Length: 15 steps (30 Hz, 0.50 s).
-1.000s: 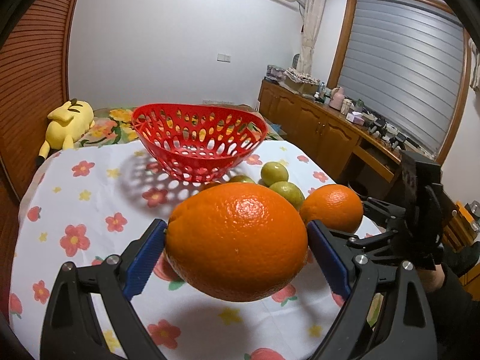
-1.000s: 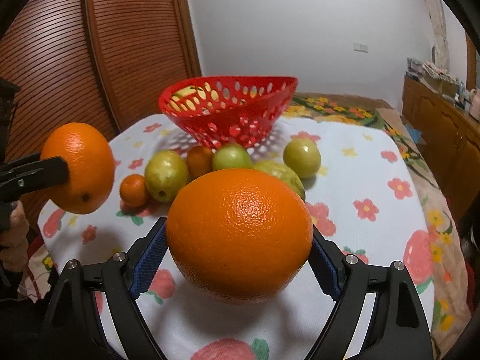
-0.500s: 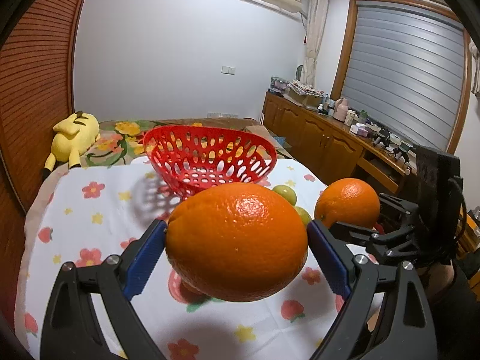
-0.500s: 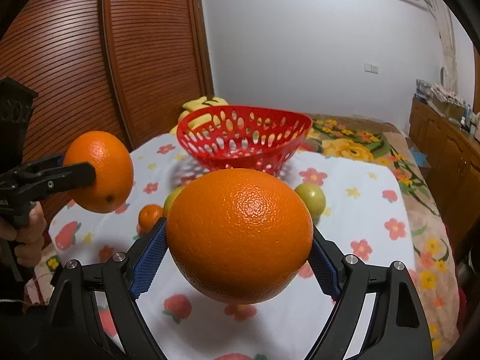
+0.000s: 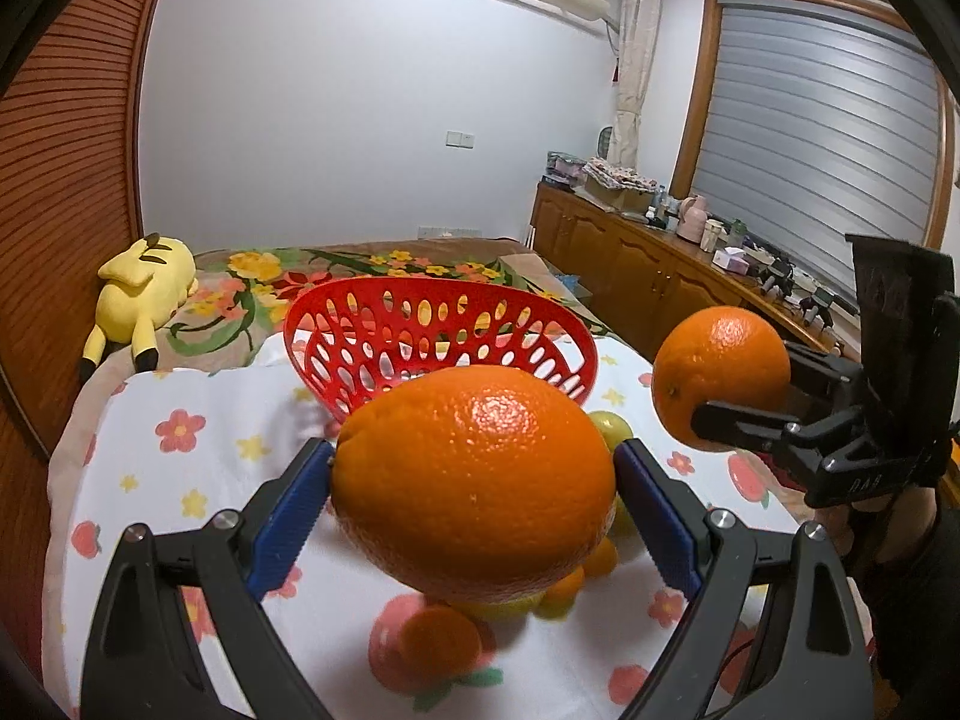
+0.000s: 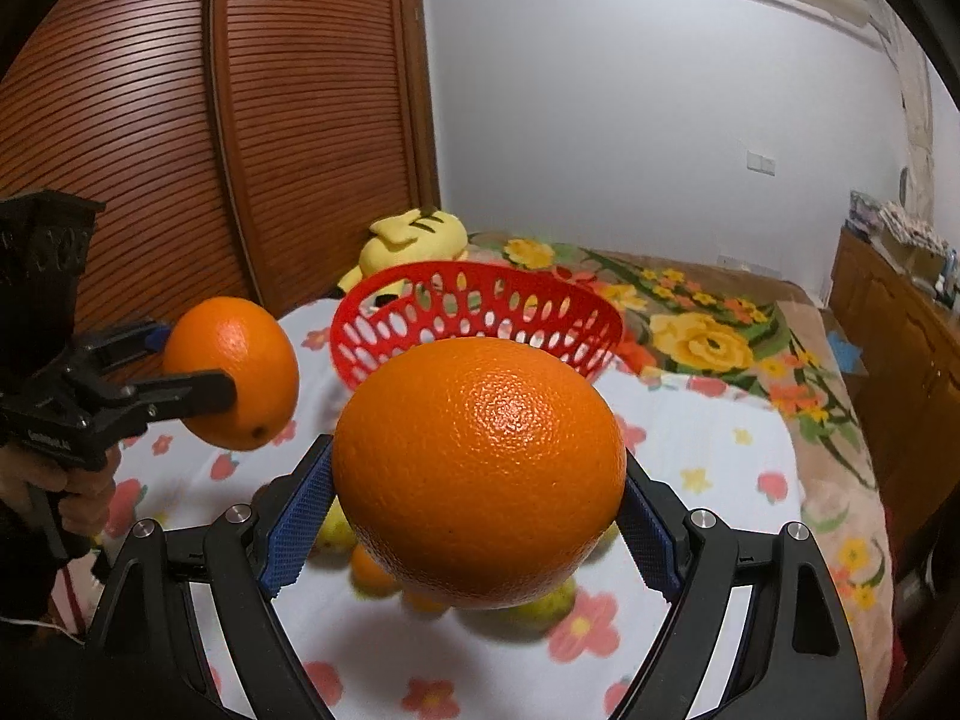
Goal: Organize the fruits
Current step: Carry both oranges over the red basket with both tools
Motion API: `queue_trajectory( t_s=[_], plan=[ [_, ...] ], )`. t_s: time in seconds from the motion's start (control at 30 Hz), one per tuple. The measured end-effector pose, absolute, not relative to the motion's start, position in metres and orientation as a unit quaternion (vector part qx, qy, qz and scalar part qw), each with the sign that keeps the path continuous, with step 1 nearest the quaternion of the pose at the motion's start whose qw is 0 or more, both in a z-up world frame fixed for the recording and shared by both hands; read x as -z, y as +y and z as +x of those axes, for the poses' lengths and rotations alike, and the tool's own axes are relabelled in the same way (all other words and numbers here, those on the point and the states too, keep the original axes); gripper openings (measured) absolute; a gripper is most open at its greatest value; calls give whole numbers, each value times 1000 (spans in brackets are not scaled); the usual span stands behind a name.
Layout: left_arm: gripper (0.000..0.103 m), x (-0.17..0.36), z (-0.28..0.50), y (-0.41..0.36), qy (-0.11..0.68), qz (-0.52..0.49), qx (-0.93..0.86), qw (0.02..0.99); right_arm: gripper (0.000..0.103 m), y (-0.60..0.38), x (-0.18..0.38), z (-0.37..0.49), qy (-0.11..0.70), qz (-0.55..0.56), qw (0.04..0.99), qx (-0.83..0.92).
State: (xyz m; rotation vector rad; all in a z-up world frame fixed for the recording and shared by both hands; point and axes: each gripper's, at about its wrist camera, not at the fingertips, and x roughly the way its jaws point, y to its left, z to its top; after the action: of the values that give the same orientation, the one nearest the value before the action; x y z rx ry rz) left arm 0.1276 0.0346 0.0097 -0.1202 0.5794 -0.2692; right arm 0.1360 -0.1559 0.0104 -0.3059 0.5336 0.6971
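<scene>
left gripper (image 5: 474,483): clamped on your big orange (image 5: 474,474)
right gripper (image 6: 477,495): gripping the other orange (image 6: 477,480)
risk: both heading for one red basket (image 5: 441,333), so they could bump, or clip the rim and tip it

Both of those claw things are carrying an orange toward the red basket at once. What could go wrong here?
The left orange and the right orange are round and pinched only at their sides, so either might slip and roll off the table. Both head for one red basket, so the grippers could bump. A dropped orange might also hit the small fruits below.
</scene>
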Motion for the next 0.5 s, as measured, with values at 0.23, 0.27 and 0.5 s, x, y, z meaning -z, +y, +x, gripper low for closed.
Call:
queue_trajectory(
  t_s=[0.23, 0.27, 0.5],
  plan=[
    [93, -13, 154, 40, 287, -59, 130, 947, 88, -137, -19, 165, 260, -174, 886, -343],
    [93, -14, 159, 42, 288, -60, 128, 947, 88, -133, -19, 172, 263, -178, 884, -342],
    [93, -14, 179, 46, 293, -56, 126, 946, 88, -113, -17, 203, 281, -196, 873, -347]
  ],
)
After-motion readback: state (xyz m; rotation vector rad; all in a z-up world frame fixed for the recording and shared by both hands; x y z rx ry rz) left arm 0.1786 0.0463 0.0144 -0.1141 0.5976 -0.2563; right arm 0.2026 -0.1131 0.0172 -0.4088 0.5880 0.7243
